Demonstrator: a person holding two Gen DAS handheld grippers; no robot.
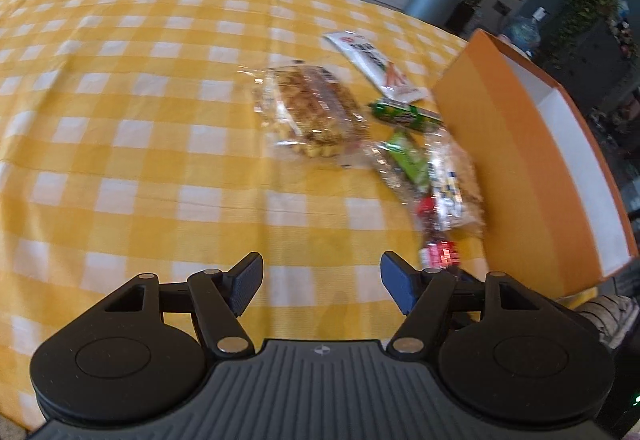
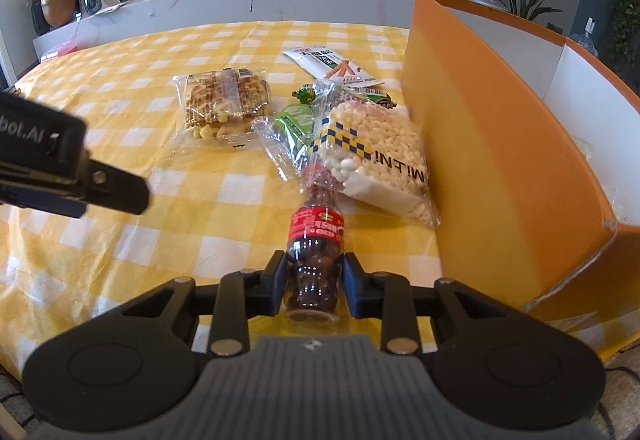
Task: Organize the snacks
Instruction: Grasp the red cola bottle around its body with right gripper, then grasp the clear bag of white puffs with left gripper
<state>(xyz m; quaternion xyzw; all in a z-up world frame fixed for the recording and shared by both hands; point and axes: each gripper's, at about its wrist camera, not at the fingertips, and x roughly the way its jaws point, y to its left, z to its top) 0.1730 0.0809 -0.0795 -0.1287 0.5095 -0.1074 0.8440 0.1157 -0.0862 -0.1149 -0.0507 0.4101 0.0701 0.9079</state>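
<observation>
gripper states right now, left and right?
Left gripper: open, holding nothing.
Right gripper: closed on the small bottle lying on the table.

The left gripper [image 1: 322, 286] is built of matte black plastic: two angular link arms, each pinned with round silver screws, swing from large round discs at 7 and 5 o'clock. Between the discs sits a grey ribbed housing with a small circular emblem at its top edge. Its fingertips [image 1: 248, 286] carry dark blue textured pads. The right gripper [image 2: 314, 286] shares the black links, silver screws and ribbed grey housing. Seen side-on at 9 o'clock in the right wrist view, the left gripper's body bears white lettering ending "bot.AI".
</observation>
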